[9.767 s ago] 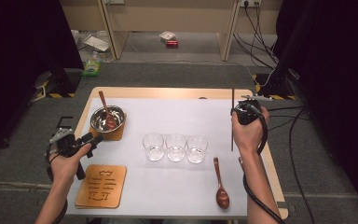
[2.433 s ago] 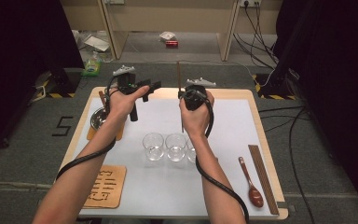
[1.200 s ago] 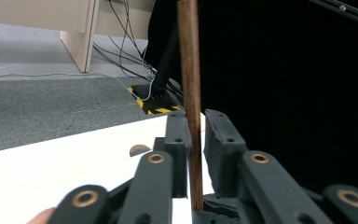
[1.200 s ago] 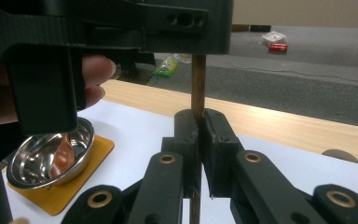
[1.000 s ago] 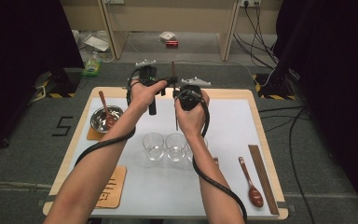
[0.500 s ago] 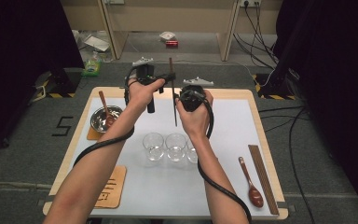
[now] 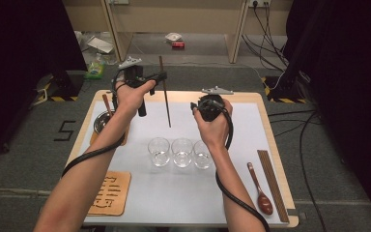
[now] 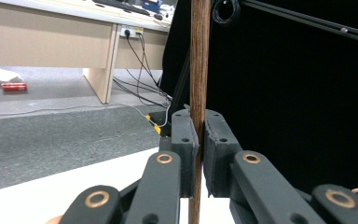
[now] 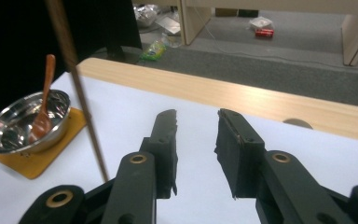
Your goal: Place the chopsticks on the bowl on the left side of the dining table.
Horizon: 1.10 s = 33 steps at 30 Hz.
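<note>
The left gripper has its jaws clamped on a dark wooden chopstick, which hangs upright above the far part of the white tabletop. The right gripper stands just beside it with nothing between its jaws, which have just been opening. Nearer the person, three glasses stand in a row. A steel bowl with a wooden spoon sits on an orange coaster at the left edge.
</note>
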Each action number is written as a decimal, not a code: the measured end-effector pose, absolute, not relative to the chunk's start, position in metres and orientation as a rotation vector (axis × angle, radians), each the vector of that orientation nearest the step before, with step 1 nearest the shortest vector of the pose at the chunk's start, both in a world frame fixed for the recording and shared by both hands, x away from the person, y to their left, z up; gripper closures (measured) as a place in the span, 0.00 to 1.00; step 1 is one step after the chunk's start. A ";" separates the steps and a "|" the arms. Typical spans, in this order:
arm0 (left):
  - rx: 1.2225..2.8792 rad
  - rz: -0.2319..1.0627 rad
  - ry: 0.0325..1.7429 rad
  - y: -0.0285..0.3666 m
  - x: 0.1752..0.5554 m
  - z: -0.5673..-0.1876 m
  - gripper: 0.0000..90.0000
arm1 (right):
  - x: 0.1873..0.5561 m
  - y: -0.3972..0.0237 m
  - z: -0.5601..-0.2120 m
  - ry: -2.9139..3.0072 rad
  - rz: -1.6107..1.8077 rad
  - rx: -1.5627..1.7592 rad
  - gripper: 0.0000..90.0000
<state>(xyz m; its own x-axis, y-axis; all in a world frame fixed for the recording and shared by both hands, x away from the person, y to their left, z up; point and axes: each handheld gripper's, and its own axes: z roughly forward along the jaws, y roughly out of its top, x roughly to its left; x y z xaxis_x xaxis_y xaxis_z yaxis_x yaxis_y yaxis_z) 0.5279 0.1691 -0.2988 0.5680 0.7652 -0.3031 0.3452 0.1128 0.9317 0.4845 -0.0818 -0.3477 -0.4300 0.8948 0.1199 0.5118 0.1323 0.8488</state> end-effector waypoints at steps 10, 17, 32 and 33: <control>1.481 0.418 1.013 0.193 0.515 -0.297 0.93 | 0.480 -0.105 -0.357 1.983 1.185 1.398 0.75; 1.485 0.433 1.027 0.213 0.504 -0.297 0.93 | 0.477 -0.122 -0.364 1.981 1.151 1.446 0.74; 1.494 0.469 1.074 0.249 0.480 -0.307 0.93 | 0.467 -0.149 -0.375 1.945 1.128 1.502 0.74; 1.493 0.468 1.078 0.251 0.479 -0.308 0.93 | 0.466 -0.151 -0.376 1.944 1.126 1.503 0.74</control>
